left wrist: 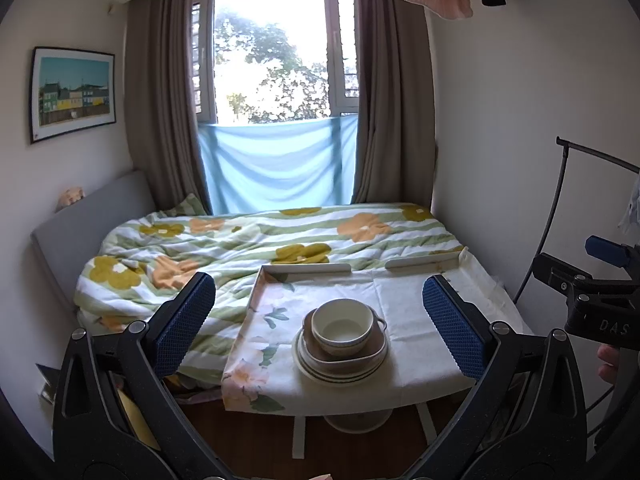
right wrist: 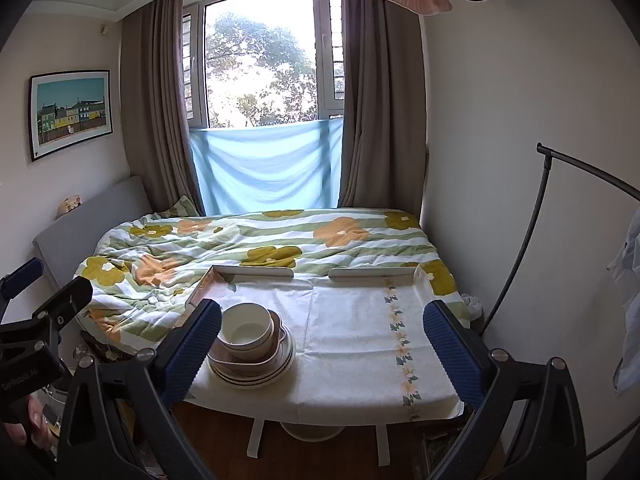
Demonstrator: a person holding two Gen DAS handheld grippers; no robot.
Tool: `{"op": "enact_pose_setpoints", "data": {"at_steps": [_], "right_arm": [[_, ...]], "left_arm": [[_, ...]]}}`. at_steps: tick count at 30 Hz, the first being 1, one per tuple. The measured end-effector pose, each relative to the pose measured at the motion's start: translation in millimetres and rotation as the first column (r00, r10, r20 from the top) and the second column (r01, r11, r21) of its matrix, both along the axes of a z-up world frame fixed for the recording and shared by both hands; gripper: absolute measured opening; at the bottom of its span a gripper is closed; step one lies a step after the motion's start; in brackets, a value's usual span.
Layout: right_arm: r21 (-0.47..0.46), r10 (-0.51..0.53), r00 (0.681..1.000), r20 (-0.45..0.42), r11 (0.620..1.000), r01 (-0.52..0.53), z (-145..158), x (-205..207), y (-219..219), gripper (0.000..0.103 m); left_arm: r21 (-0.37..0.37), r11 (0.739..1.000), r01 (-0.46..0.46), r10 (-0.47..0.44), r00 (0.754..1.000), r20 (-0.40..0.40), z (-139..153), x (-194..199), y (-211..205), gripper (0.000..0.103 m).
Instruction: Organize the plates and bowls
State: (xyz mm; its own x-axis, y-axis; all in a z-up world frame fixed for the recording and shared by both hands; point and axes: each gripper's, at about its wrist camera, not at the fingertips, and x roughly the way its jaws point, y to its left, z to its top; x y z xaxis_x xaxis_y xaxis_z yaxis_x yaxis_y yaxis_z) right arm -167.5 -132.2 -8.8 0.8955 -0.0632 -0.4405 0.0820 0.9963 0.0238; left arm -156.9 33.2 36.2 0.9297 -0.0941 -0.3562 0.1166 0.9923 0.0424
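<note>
You hold both grippers level and pulled back from the table (left wrist: 404, 304), above the floor on its near side, both pointing toward the bed (left wrist: 240, 240) and window (left wrist: 272, 56).

Your left gripper (left wrist: 318, 322) has its jaws spread wide, the blue pads (left wrist: 184, 320) well apart with nothing between them. In the left wrist view the stack of dishes sits framed in that gap, yet lies well beyond the fingertips, untouched.

Your right gripper (right wrist: 322, 338) is likewise spread wide and holds nothing. It faces the bare right half of the tablecloth (right wrist: 352, 344), where a flowered stripe runs front to back. Its left pad (right wrist: 192, 344) overlaps the stack's edge in the picture, but whether it touches cannot be told.

The stack stands on the left half of the table, nearer the front edge than the raised rim at the back. At the bottom are round striped plates (left wrist: 344, 372); on them rests a squarish tan dish (left wrist: 372, 344); a white bowl (left wrist: 342, 324) sits upright on top, empty.

Each gripper shows at the other camera's edge: the right one at the far right of the left view, beside a bit of your hand (left wrist: 610, 362), and the left one at the far left of the right view.
</note>
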Motion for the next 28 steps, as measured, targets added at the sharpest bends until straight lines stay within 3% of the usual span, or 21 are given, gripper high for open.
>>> {"op": "enact_pose_setpoints", "data": {"at_steps": [28], "right_arm": [[0.003, -0.001, 1.0, -0.006, 1.0, 0.001, -0.4, -1.0, 4.2, 0.1]], "left_arm": [[0.034, 0.999, -0.02, 0.018, 0.998, 0.06, 4.8, -7.6, -9.8, 0.103]]}}
